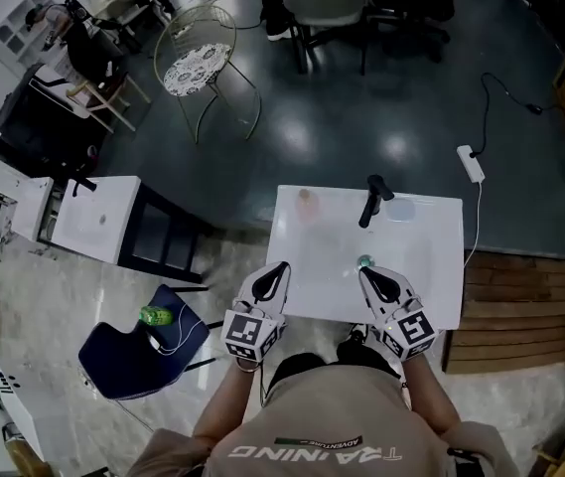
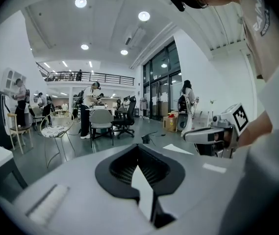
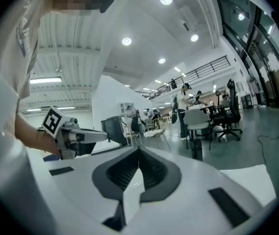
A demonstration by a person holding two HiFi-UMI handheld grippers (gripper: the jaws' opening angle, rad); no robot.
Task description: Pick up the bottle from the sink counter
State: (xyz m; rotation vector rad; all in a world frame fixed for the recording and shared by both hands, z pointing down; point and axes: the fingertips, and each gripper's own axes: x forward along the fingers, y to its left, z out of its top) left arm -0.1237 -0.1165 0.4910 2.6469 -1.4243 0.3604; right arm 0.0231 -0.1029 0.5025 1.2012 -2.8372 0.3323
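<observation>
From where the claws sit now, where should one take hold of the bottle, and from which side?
Likely round the body of the bottle, left claw coming from the near side: it appears to stand upright, far left on the counter, apart from the faucet.

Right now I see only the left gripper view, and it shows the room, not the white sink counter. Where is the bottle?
Observer: In the head view, a small pale peach bottle sits near the far left corner of the white sink counter, left of the black faucet.
Operator: How is my left gripper placed relative to it?
Observer: The left gripper is at the counter's near edge. The bottle is ahead of it, slightly to the right.
Operator: Is the right gripper free?
Observer: Yes. The right gripper has its jaws together, with nothing between them.
</observation>
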